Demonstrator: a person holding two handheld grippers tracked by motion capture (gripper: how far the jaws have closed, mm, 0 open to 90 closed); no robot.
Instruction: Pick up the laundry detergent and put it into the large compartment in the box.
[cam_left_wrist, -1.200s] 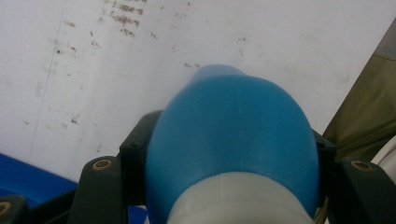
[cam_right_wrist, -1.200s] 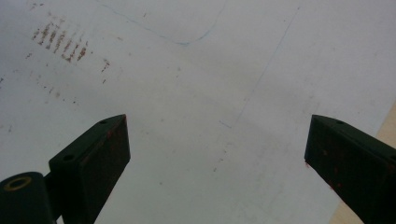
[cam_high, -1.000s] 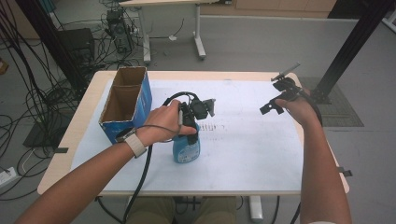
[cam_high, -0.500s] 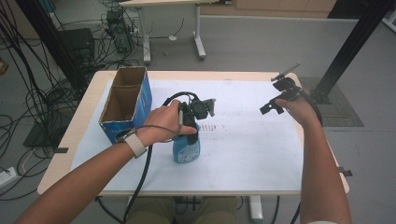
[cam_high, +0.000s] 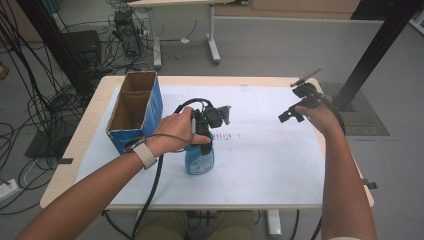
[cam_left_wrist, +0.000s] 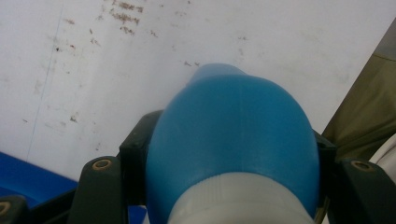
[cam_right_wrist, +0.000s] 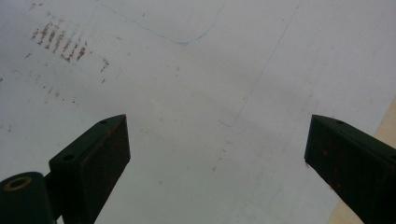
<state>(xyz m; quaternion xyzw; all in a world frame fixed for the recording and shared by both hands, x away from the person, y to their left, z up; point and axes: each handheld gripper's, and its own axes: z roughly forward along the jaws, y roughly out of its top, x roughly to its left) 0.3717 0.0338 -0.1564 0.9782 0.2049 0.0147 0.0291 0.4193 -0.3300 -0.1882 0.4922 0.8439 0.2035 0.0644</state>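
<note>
L claw (cam_high: 202, 131) is clamped on the blue bottle (cam_high: 200, 157), jaws gripping both sides just below its white cap; bottle stands upright on the white sheet (cam_high: 260, 165), near bench centre, a bit toward the front edge. Cardboard box (cam_high: 135, 110) sits by the left edge. R claw (cam_high: 295, 107) hangs wide open w/ nothing in it, above the sheet near the right edge.
</note>
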